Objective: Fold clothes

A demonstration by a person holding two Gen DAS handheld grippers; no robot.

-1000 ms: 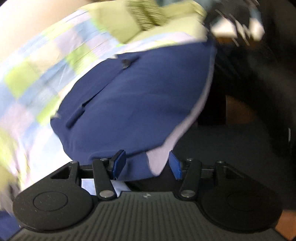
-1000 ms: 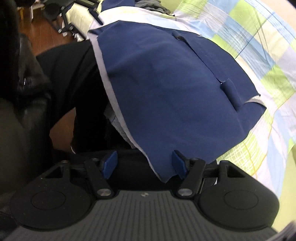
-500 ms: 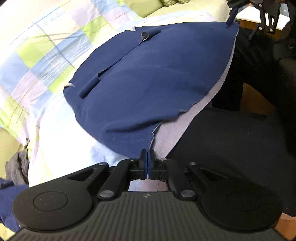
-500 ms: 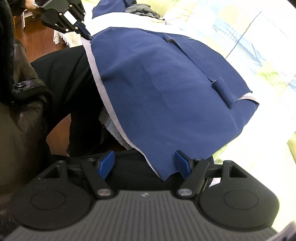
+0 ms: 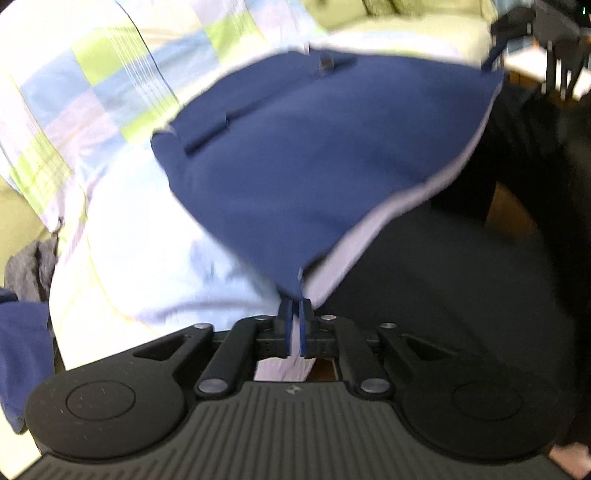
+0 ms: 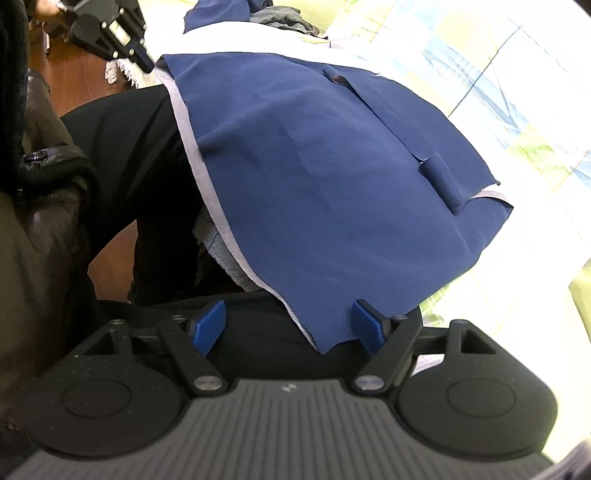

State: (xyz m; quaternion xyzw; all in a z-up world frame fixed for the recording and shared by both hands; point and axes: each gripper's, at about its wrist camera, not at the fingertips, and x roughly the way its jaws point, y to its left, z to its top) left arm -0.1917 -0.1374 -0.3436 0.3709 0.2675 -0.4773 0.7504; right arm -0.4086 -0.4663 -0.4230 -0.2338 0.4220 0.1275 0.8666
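A navy garment (image 5: 314, 158) with a pale lining edge lies spread over a checked bedsheet (image 5: 92, 92), its near side hanging toward a person's black trousers (image 5: 443, 277). My left gripper (image 5: 294, 321) grips one near corner of it. The cloth runs taut into the narrow gap between the blue pads, and the jaws are opening slightly. In the right wrist view the same garment (image 6: 325, 177) fills the middle. Its other near corner hangs between the fingers of my right gripper (image 6: 288, 325), close to the right pad. Those jaws stand wide, are still opening, and do not press the cloth.
A grey cloth (image 5: 29, 266) and another navy piece (image 5: 18, 350) lie on the bed at the far left. The left gripper's body (image 6: 110, 33) shows at the top left of the right wrist view. A dark jacket (image 6: 44, 177) and wooden floor (image 6: 74, 81) are on the left.
My left jaws went from wide apart to closed on the garment's corner, then eased slightly. That corner is now drawn taut. My right jaws spread a little wider.
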